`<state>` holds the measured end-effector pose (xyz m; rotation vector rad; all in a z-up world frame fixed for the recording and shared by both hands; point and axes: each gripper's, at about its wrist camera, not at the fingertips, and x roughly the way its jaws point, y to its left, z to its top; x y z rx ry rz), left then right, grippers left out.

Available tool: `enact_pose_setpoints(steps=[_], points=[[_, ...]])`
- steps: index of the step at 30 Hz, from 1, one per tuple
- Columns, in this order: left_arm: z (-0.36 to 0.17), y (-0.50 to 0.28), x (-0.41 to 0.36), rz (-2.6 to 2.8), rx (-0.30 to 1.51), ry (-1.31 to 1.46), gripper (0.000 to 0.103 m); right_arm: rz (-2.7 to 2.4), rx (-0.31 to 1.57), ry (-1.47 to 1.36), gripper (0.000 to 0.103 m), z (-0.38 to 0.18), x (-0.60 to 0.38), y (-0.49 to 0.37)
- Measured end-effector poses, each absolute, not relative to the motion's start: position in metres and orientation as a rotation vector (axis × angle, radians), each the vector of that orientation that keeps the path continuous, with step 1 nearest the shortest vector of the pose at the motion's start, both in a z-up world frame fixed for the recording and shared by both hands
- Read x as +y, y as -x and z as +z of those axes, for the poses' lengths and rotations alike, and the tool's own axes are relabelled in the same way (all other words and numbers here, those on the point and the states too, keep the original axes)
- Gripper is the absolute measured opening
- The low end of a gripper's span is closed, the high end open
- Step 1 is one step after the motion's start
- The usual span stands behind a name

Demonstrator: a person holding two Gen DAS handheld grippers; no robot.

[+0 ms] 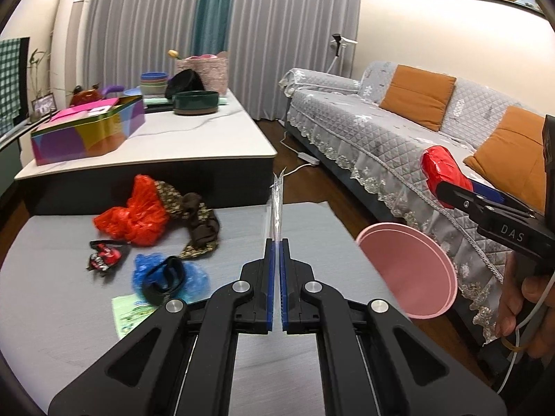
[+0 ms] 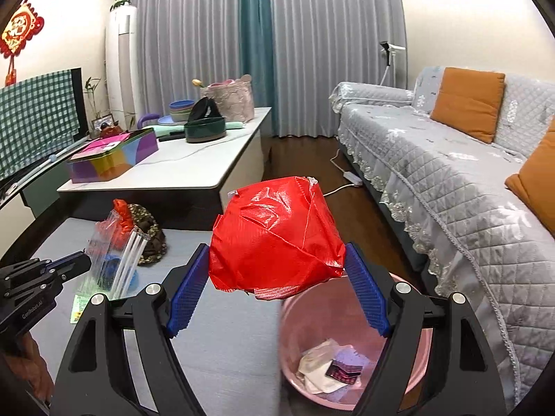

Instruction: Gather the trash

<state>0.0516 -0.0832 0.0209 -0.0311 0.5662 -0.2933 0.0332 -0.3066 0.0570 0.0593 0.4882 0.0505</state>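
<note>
My left gripper (image 1: pixel 276 242) is shut on a clear plastic bag (image 1: pixel 276 208), held edge-on above the grey low table (image 1: pixel 312 235); the bag also shows in the right wrist view (image 2: pixel 114 260). My right gripper (image 2: pixel 277 270) is shut on a crumpled red bag (image 2: pixel 274 239), held above the pink bin (image 2: pixel 409 381), which holds paper and a wrapper. In the left wrist view the red bag (image 1: pixel 442 170) hangs over the bin (image 1: pixel 406 270). On the table lie a red plastic bag (image 1: pixel 138 213), a blue bag (image 1: pixel 194 277), a small wrapper (image 1: pixel 104 258) and a green leaflet (image 1: pixel 130 313).
A brown patterned cloth (image 1: pixel 197 225) lies by the red plastic bag. A white table (image 1: pixel 194 138) behind carries a colourful tin (image 1: pixel 86 131), bowls (image 1: pixel 196 103) and a basket. A grey sofa (image 1: pixel 381 131) with orange cushions runs along the right; a power strip (image 1: pixel 307 157) lies on the floor.
</note>
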Motion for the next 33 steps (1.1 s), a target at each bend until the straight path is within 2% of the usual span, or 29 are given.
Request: enact_pose_setpoints(steps=[23, 33], points=[[0.019, -0.081, -0.199, -0.484, 0.589, -0.009, 0.003, -0.152, 0.531, -0.128, 0.077, 0.046, -0.411, -0.031], [0.008, -0.1, -0.236, -0.535, 0.617, -0.024, 0.003, -0.182, 0.566, -0.137, 0.077, 0.033, -0.427, -0.039]])
